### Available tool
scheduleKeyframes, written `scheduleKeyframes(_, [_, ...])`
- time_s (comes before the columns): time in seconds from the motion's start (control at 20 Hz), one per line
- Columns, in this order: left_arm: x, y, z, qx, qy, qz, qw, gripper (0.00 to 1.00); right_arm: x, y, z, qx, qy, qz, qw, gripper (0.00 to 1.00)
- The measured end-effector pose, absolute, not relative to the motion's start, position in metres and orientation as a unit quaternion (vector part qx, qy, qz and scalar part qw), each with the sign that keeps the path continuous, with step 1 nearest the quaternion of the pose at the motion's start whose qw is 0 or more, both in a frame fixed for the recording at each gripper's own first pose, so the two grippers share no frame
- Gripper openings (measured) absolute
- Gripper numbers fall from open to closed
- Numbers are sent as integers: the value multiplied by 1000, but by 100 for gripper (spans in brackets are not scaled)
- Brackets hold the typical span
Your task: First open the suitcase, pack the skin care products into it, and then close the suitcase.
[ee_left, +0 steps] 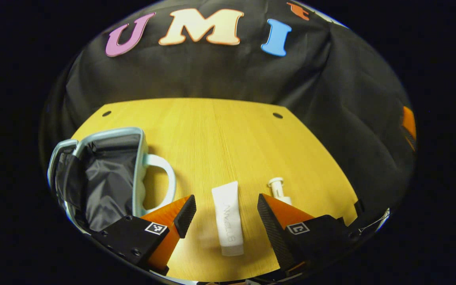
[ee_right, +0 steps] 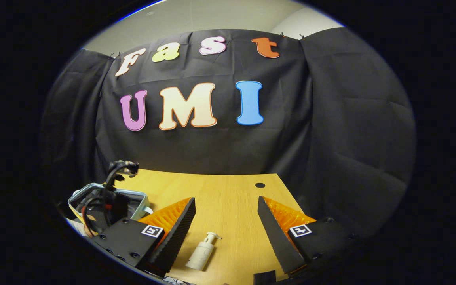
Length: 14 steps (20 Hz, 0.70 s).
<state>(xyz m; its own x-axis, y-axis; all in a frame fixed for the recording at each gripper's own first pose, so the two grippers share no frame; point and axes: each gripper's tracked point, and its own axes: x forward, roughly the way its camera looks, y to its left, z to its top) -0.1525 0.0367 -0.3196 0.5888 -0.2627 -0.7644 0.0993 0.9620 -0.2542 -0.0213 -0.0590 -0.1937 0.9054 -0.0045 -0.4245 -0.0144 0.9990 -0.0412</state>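
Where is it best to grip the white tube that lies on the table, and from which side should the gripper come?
Probably its middle body, coming from above: the white tube lies flat on the table, lengthwise between the open left gripper, so the fingers would close across its narrow width.

Wooden table (ee_left: 220,134), yellowish top w/ two small dark holes near the far edge. Open suitcase (ee_left: 105,178) sits at the left side, dark lining showing, handle twd the middle. White tube (ee_left: 228,217) lies flat near the front edge; pump bottle (ee_right: 203,251) on its side just right of it.
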Motion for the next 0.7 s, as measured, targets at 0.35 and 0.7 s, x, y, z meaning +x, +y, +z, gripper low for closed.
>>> scheduleKeyframes(0.35, [-166, 26, -372, -144, 491, -92, 854, 54, -25, -43, -294, 1, 346, 24, 938, 100])
scheduleKeyframes(0.7, [-170, 15, -375, -121, 483, -116, 859, 21, -36, -23, -419, 31, 503, 24, 863, 99])
